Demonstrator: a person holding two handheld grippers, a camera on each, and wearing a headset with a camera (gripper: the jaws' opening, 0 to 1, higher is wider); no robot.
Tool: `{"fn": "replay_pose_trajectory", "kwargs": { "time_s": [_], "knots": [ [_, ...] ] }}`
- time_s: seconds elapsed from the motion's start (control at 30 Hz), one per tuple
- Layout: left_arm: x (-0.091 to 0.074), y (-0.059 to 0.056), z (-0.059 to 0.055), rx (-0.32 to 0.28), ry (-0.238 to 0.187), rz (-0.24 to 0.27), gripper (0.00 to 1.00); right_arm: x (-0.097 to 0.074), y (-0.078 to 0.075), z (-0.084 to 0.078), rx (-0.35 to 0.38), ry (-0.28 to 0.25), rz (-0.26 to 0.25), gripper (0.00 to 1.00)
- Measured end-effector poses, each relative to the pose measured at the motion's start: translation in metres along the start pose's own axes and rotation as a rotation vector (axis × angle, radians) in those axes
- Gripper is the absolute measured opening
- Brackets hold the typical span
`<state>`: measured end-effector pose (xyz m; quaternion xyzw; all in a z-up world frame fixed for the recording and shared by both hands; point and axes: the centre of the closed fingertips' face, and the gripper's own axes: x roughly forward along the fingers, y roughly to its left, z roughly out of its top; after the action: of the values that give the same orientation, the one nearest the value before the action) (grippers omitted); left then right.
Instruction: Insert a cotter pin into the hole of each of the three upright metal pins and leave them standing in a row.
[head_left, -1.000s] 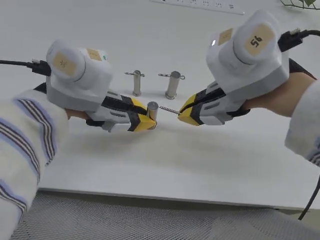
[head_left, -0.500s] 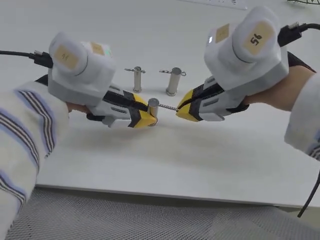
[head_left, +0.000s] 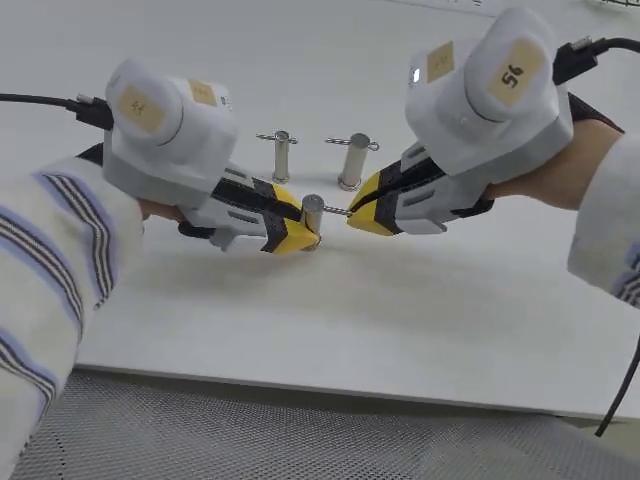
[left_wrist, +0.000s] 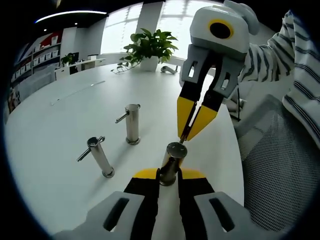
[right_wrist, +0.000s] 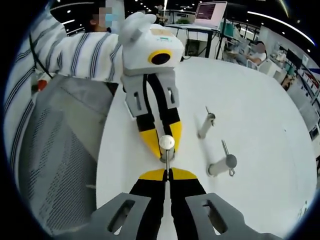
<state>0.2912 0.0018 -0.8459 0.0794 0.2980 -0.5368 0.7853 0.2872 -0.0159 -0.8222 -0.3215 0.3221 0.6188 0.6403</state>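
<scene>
Two of three done: back-left pin (head_left: 281, 158) and back-right pin (head_left: 351, 163) stand upright with cotters through them. The third pin (head_left: 312, 214) stands in front of them, clamped in your left gripper (head_left: 300, 236), while your right gripper (head_left: 358, 214) pinches the last cotter (head_left: 338, 210) with its tip at the pin's top; can't tell if it's in the hole yet. Left to do: push it through, let go, line the pin up with the other two. The table (head_left: 330, 320) is bare around you and its near edge is apart from the work, but the back-right pin sits close behind your right jaws.
</scene>
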Motion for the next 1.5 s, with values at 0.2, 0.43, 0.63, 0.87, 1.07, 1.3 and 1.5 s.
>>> {"fn": "replay_pose_trajectory", "kwargs": {
  "time_s": [0.2,0.43,0.63,0.87,1.07,1.3,1.5],
  "knots": [
    [0.0,0.0,0.0,-0.001,-0.001,-0.001,0.12,0.004,0.001,0.004,0.003,-0.015,0.008,0.03],
    [0.0,0.001,-0.001,-0.001,0.0,-0.001,0.12,0.004,0.001,0.005,0.006,-0.026,0.015,0.03],
    [0.0,0.001,-0.001,0.001,0.002,-0.001,0.13,0.004,0.001,0.007,0.011,-0.031,0.02,0.03],
    [0.0,0.001,-0.001,0.0,0.002,-0.001,0.13,0.008,0.001,0.01,0.007,-0.033,0.023,0.03],
    [0.0,0.001,-0.001,0.001,0.005,-0.001,0.13,0.012,0.001,0.015,0.01,-0.035,0.027,0.03],
    [0.0,0.001,-0.001,-0.001,0.007,0.002,0.13,0.012,0.002,0.016,-0.021,-0.046,0.033,0.04],
    [0.0,0.001,-0.001,0.0,0.013,0.002,0.13,0.013,0.002,0.015,-0.027,-0.046,0.033,0.05]
  ]
}}
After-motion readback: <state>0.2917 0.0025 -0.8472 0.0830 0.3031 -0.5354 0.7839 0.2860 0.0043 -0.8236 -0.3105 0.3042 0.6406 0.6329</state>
